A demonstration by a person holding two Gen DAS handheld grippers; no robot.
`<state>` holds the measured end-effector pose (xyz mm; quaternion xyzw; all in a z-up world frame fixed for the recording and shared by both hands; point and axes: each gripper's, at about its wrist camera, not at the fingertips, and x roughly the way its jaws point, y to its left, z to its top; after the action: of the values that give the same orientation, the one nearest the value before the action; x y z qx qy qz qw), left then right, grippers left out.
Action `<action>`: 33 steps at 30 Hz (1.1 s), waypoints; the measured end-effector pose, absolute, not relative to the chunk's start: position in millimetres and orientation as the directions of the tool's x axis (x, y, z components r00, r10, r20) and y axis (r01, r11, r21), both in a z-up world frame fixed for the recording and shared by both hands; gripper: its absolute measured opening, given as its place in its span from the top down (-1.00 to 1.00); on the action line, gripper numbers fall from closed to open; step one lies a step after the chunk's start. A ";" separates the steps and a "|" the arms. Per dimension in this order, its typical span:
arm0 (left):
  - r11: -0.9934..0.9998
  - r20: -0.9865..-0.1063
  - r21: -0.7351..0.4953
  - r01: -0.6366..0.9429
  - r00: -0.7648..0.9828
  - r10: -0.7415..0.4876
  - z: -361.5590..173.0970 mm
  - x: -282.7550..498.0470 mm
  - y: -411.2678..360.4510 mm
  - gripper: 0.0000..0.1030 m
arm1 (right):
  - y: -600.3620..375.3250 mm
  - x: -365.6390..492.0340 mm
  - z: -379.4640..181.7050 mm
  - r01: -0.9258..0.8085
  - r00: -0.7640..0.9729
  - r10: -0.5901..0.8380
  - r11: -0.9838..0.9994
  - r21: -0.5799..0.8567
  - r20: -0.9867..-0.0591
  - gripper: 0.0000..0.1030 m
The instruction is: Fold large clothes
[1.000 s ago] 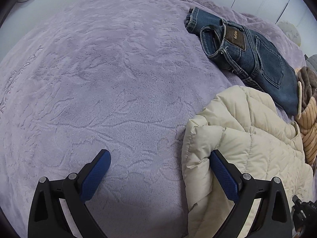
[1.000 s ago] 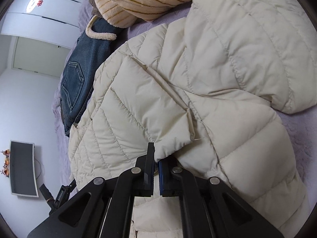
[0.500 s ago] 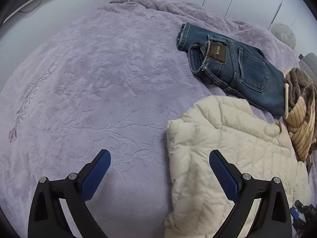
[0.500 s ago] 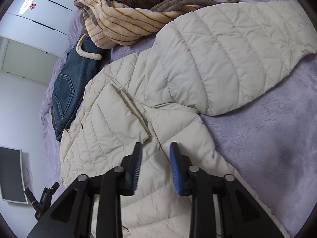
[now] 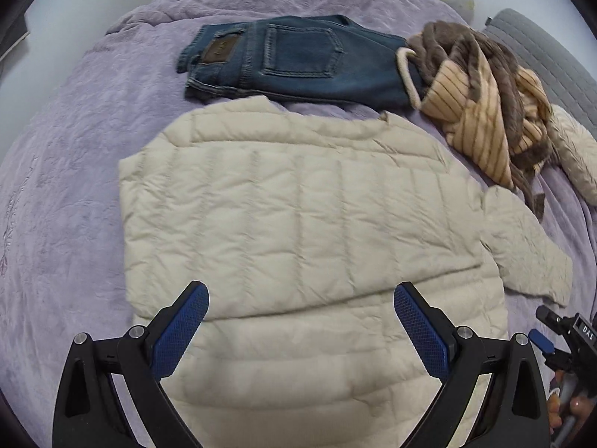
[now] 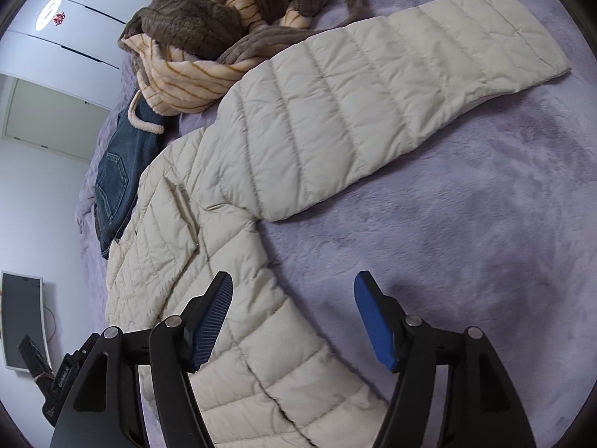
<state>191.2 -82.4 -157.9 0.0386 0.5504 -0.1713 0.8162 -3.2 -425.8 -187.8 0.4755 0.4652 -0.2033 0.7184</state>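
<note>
While both grippers' fingers gape empty, the cream jacket (image 5: 298, 224) (one sleeve (image 6: 391, 93) outstretched) lies on the bed (image 6: 485, 224).

My right gripper (image 6: 293, 313) is spread wide at the bottom of the frame and grips nothing. Its left finger lies over the jacket (image 6: 231, 231); its right finger is over the bedspread (image 6: 466, 224). One sleeve (image 6: 391, 100) extends to the upper right. A robe (image 6: 224, 26) lies at top centre, with jeans (image 6: 115, 179) at mid-left.
</note>
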 end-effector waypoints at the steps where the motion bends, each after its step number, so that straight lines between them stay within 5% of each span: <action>1: 0.934 -0.916 -0.130 0.333 0.320 -0.242 -161.1 184.8 -94.0 -0.94 | -432.5 -10.7 -188.2 0.739 0.492 0.138 0.455 0.497 -0.859 -0.48; 17: 0.886 -0.935 -0.107 0.451 0.257 -0.244 -175.6 144.9 -195.5 -0.94 | -546.0 -66.3 -232.5 0.774 0.603 0.108 0.161 0.613 -0.790 -0.60; 33: 0.898 -0.937 -0.141 0.417 0.238 -0.257 -176.4 146.9 -203.4 -0.94 | -603.3 -37.8 -252.7 0.591 0.806 0.058 -0.109 0.799 -0.589 -0.60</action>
<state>146.9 -203.4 -176.4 0.0689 0.5785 -0.2151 0.7838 -37.9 -603.3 -252.7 0.7138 0.2275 -0.2126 0.6274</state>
